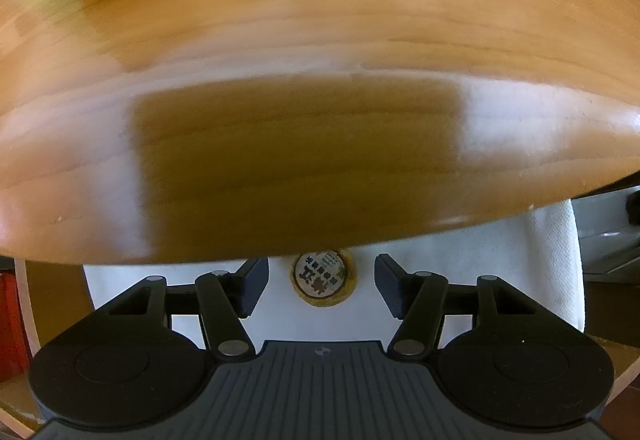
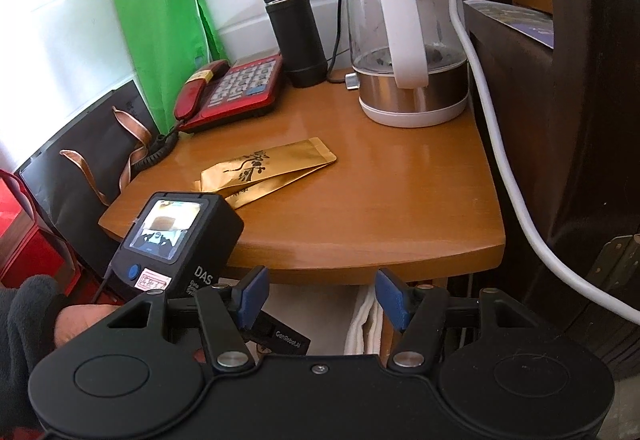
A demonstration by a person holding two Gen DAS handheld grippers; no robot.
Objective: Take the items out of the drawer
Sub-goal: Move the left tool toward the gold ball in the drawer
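Home or office corner: telephone [image 2: 228,91], kettle [image 2: 404,27], side table [image 2: 400,199].

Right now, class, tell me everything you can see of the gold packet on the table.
The gold packet is a flat, shiny, foil-like pouch with black brush lettering on its upper face. It lies flat on the wooden table, near the middle, one end puffed and creased. A second gold layer shows under its near edge. Nothing grips it; the red phone and kettle stand apart behind it.

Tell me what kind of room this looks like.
Probably an office or a hotel room corner: a wooden side table carries a red desk phone, a glass electric kettle and a black flask.
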